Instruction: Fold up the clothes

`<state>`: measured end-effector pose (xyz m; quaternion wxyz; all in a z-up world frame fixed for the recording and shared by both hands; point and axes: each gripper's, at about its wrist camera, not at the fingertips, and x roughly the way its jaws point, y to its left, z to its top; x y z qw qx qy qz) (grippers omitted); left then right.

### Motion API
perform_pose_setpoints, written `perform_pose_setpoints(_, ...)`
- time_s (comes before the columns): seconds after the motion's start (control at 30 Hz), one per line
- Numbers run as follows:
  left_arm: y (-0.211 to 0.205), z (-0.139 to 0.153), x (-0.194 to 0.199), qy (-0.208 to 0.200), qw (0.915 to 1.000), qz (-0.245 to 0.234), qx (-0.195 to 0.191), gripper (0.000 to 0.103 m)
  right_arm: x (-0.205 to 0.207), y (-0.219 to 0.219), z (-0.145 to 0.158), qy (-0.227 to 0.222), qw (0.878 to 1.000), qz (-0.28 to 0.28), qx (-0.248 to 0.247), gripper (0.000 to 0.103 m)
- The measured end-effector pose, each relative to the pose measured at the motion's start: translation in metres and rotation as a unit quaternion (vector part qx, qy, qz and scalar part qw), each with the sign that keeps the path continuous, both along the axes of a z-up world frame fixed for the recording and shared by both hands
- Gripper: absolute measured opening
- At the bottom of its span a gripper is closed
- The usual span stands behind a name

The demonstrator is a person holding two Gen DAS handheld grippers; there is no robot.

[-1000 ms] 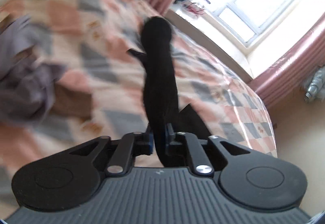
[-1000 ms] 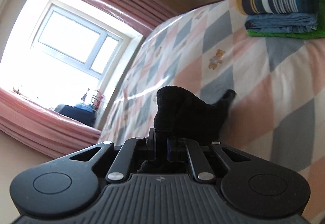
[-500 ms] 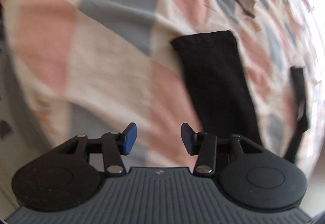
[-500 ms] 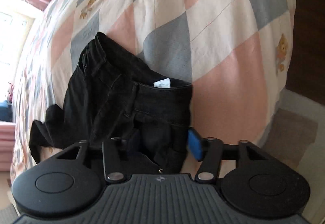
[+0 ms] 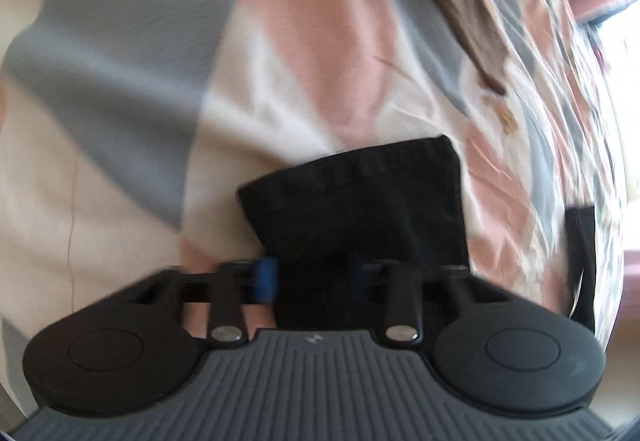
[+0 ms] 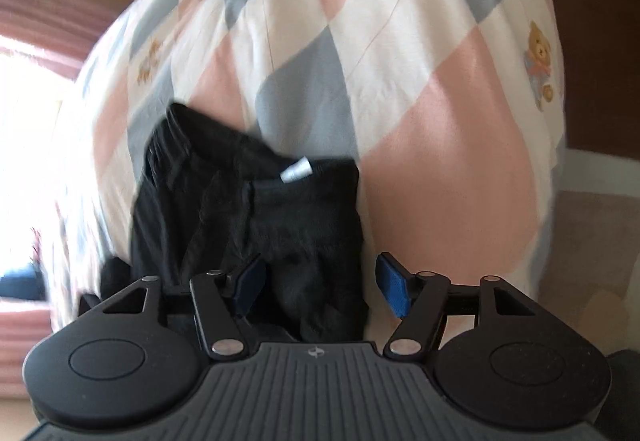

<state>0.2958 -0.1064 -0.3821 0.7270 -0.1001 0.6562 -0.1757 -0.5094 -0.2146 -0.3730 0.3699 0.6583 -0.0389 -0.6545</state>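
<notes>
black trousers point(image 6: 256, 217) on quilt point(image 6: 440, 89), white tag point(image 6: 296, 171) unreadable; both hand-held grippers released.

Both tongs, lately shut on black trousers point(image 6: 248, 225), now parted above them.

black trousers point(image 6: 256, 225) between parted fingers point(image 6: 394, 291)

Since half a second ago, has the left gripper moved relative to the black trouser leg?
Yes. The left gripper has moved forward and to its right over the checked bedspread, so the black trouser leg now sits between its open jaws.
</notes>
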Motion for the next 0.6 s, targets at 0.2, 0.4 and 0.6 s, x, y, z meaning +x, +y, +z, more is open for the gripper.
perform_pose_setpoints(0.2,0.009,0.07,-0.012,-0.064,0.9938,-0.082,-0.04,0.001,-0.007,-0.023,0.06,0.036,0.993,0.084,-0.069,0.009)
perform_pose_setpoints(0.4,0.054,0.079,-0.037,-0.085,0.9904,-0.109,-0.006,0.002,-0.026,-0.022,0.098,0.097,0.979,0.153,-0.089,0.008)
perform_pose_setpoints(0.6,0.08,0.019,-0.066,-0.076,0.9879,-0.1,0.091,0.007,-0.033,-0.016,0.017,0.102,0.985,0.129,0.045,0.009)
